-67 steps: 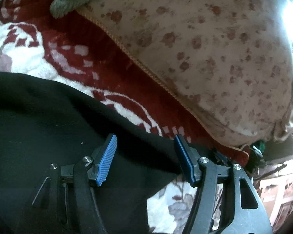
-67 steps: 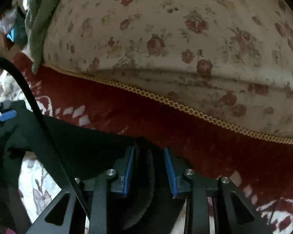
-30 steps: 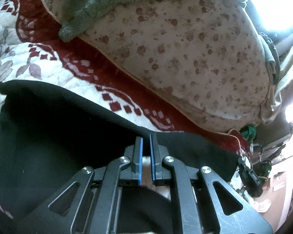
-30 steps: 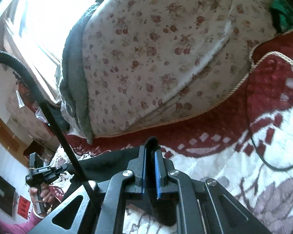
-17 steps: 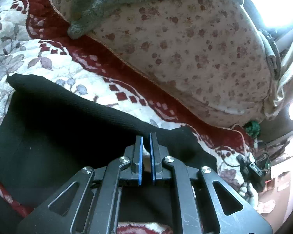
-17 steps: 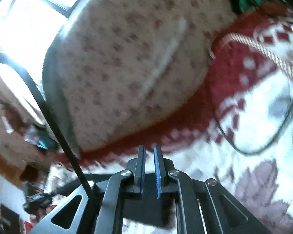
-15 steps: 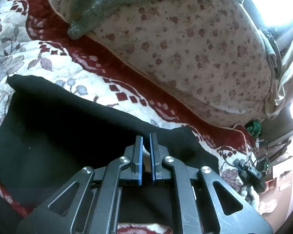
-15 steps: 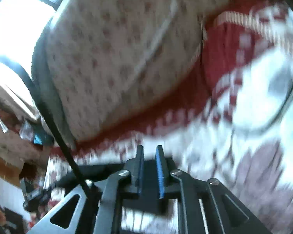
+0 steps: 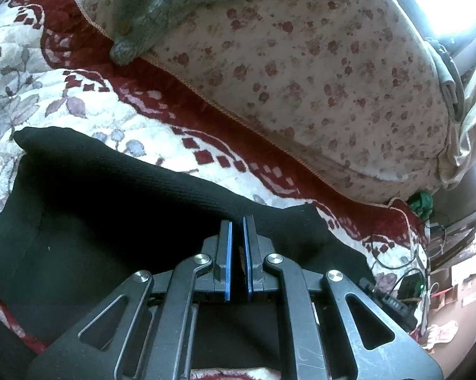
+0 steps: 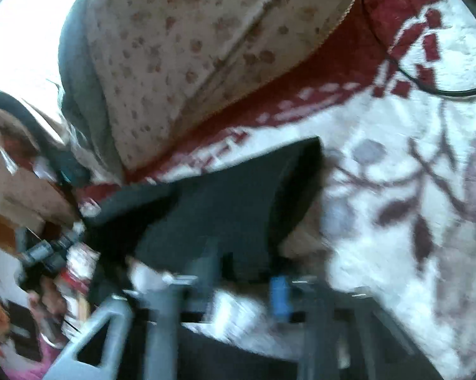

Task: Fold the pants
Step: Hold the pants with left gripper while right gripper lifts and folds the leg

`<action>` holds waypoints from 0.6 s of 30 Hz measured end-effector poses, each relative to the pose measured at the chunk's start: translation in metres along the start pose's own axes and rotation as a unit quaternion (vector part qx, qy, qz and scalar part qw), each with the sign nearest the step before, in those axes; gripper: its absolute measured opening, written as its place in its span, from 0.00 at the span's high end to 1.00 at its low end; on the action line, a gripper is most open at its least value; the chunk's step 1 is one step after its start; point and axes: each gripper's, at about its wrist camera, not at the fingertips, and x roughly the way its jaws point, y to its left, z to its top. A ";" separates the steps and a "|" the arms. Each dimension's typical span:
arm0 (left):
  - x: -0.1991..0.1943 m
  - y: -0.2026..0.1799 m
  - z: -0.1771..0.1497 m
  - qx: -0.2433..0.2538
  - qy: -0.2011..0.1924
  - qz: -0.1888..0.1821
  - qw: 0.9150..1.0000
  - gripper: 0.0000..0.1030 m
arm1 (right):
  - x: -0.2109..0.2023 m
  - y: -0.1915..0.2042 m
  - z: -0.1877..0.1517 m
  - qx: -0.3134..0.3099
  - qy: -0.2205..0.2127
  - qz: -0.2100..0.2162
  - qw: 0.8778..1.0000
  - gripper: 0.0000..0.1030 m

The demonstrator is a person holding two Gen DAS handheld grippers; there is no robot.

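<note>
My left fingers (image 9: 225,259) are pinched fully together on the folded edge of the black pants (image 9: 105,209), the blue pads meeting on a ridge of cloth, because this corner has to stay pinned to me while the other side travels. The pants lie on the bed's red-and-white flowered blanket (image 9: 79,104), doubled over, their far edge running toward the flowered pillow (image 9: 317,72) with a grey towel (image 9: 162,3) draped on top.

My right fingers (image 10: 277,294) are a blur in their own view. They stand only narrowly apart and have just been closing, with dark cloth (image 10: 225,209) reaching back between them, but I cannot tell whether the pads press on it. I judge the right side is bringing its corner down onto the blanket, so both corners land level and the fold lies flat rather than skewed. A black cable (image 10: 443,91) loops on the blanket beyond, well apart from the cloth.
</note>
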 end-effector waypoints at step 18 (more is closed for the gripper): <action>-0.044 0.005 -0.031 0.061 -0.034 -0.041 0.997 0.95 | -0.117 0.052 -0.033 -0.086 -0.090 0.033 0.992 0.95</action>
